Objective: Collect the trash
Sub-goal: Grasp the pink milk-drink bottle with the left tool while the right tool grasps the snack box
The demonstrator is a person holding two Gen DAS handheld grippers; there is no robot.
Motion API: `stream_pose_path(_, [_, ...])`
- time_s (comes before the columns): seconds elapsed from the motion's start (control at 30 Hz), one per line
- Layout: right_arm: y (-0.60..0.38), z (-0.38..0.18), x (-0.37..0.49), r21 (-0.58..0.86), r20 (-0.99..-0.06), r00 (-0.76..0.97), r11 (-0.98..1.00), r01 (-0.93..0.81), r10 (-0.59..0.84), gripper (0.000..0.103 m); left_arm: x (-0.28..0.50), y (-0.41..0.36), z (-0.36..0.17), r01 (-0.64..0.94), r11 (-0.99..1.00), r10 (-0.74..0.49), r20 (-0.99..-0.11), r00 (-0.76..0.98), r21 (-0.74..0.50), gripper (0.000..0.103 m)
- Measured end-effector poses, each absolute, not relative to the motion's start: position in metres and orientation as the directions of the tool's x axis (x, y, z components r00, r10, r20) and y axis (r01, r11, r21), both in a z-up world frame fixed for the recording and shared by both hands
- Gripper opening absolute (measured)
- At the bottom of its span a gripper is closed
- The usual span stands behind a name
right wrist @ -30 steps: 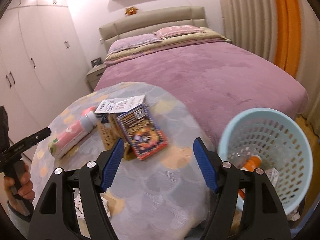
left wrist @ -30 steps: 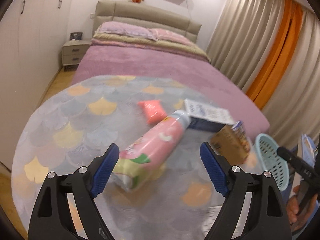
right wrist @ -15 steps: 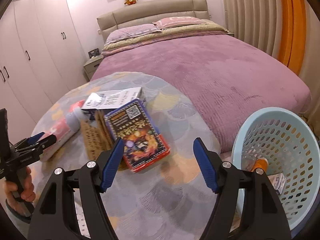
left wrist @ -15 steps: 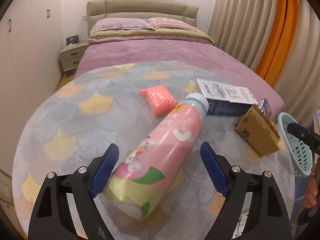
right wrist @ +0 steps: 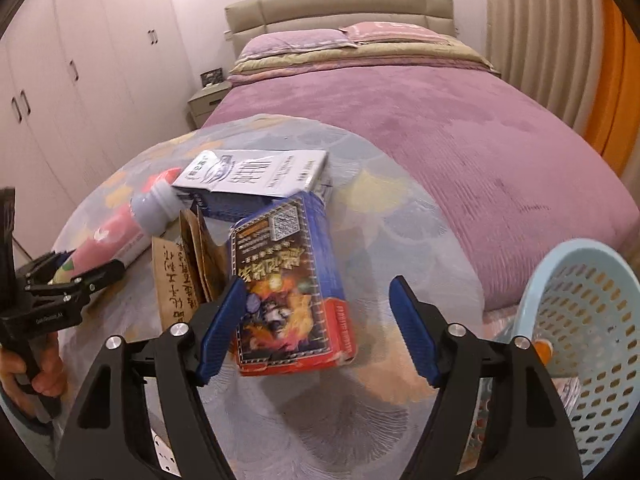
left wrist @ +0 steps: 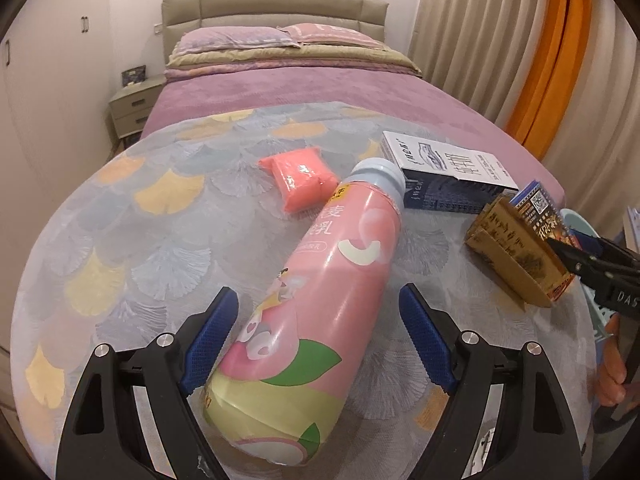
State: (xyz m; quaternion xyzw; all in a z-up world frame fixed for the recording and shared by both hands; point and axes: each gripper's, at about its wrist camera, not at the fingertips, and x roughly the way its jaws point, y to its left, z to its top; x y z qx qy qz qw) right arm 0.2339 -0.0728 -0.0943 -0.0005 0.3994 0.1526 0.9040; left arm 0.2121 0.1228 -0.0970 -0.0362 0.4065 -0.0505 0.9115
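I am in a home bedroom: a made bed [right wrist: 420, 128] with pillows [left wrist: 240, 42], a nightstand [left wrist: 134, 110], white wardrobes [right wrist: 80, 72], curtains [left wrist: 500, 40]

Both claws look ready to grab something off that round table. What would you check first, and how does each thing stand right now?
1. Left claw open wide enough for the pink bottle: ok, the bottle lies between its fingers.
2. Left fingers touching the bottle: cannot tell.
3. Right claw open around the blue and red box: ok, though the box sits nearer its left finger.
4. Brown carton leaning against that box: not ok, it may get in the way.
5. Blue basket within view for dropping: ok, beside the table.
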Motion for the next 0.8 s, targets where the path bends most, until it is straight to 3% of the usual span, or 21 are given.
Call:
stream_pose_path(0.4, [-0.061, -0.096, 0.227, 0.121, -0.739, 0.602, 0.939, -0.322, 0.302, 0.076, 0.213, 0.114, -0.096, 0.087, 0.988, -0.152, -0.740, 0.655, -0.126, 0.080])
stream_pose_path(0.47, [-0.058, -0.096, 0.228, 0.118, -0.741, 0.599, 0.937, -0.328, 0.303, 0.076, 0.213, 0.110, -0.096, 0.092, 0.989, -0.150, -0.740, 0.655, -0.119, 0.074])
stream_pose_path(0.53, [-0.054, -0.097, 0.228, 0.114, -0.744, 0.595, 0.935, -0.336, 0.304, 0.075, 0.214, 0.108, -0.097, 0.095, 0.989, -0.146, -0.746, 0.650, -0.112, 0.060])
stream_pose_path(0.67, [-0.050, -0.095, 0.224, 0.132, -0.739, 0.584, 0.922, -0.365, 0.337, 0.044, 0.212, 0.105, -0.098, 0.090, 0.989, -0.147, -0.751, 0.644, -0.116, 0.052])
stream_pose_path(0.8, [-0.048, -0.090, 0.211, 0.111, -0.726, 0.602, 0.920, -0.375, 0.333, 0.026, 0.205, 0.101, -0.093, 0.083, 0.992, -0.125, -0.739, 0.662, -0.093, 0.048])
